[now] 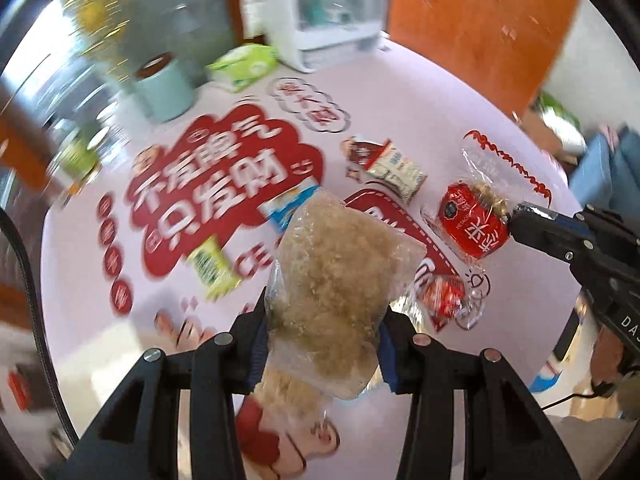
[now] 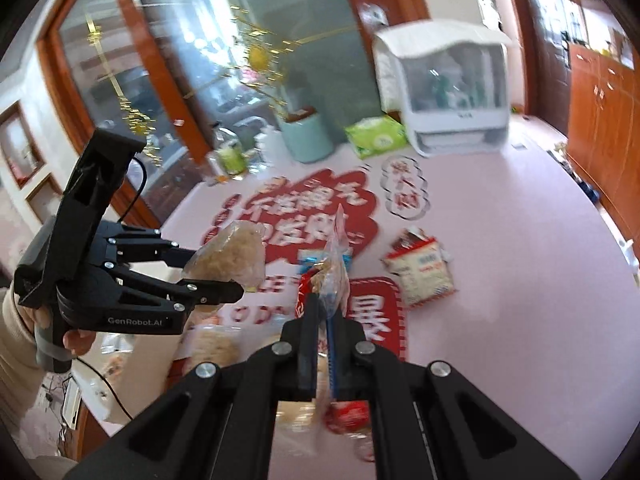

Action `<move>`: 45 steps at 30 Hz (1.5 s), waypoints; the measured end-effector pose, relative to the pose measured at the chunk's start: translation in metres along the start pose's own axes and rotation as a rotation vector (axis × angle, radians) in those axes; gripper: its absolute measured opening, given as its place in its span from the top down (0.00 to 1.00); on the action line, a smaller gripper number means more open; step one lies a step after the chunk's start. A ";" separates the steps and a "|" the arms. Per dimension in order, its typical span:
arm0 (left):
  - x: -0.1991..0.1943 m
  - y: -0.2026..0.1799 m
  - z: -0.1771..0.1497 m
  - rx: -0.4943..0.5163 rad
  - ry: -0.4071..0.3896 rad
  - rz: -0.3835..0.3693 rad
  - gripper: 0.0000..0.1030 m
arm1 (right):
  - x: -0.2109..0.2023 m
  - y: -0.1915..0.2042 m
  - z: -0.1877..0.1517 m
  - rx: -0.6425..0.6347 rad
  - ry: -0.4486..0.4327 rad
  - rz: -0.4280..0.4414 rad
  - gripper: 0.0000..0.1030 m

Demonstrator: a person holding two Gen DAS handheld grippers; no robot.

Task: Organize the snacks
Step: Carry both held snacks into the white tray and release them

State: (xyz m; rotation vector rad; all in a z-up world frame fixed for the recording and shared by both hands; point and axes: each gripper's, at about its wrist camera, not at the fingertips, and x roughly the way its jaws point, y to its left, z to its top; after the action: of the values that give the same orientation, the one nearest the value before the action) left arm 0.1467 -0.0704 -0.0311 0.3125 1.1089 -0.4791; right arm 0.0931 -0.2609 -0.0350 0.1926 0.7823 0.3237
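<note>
L hand-held gripper [image 1: 324, 344] clamped on clear bag [image 1: 340, 276] of tan crumbly snack, bag held up off table [image 1: 500, 92], sticking fwd past fingers. R hand-held gripper [image 2: 323, 340] closed on red packet [image 1: 472, 220], also lifted. White packet [image 2: 420, 272] lies flat on table, right of both. Green pack [image 2: 376, 136] at far edge.

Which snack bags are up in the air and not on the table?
Two: the clear bag of brown crumbly snack in the left claw, and the red-label bag pinched by the right claw. The white packet lies on the table.
</note>
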 end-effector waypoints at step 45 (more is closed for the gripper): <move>-0.146 0.205 -0.223 -0.509 -0.135 0.372 0.05 | 0.010 0.321 -0.006 -0.388 -0.035 0.225 0.99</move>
State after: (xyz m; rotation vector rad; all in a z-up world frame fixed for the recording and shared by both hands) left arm 0.0266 0.2405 0.0089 0.0334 0.9745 0.1161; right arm 0.0267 0.0423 0.0467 -0.0802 0.6504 0.6751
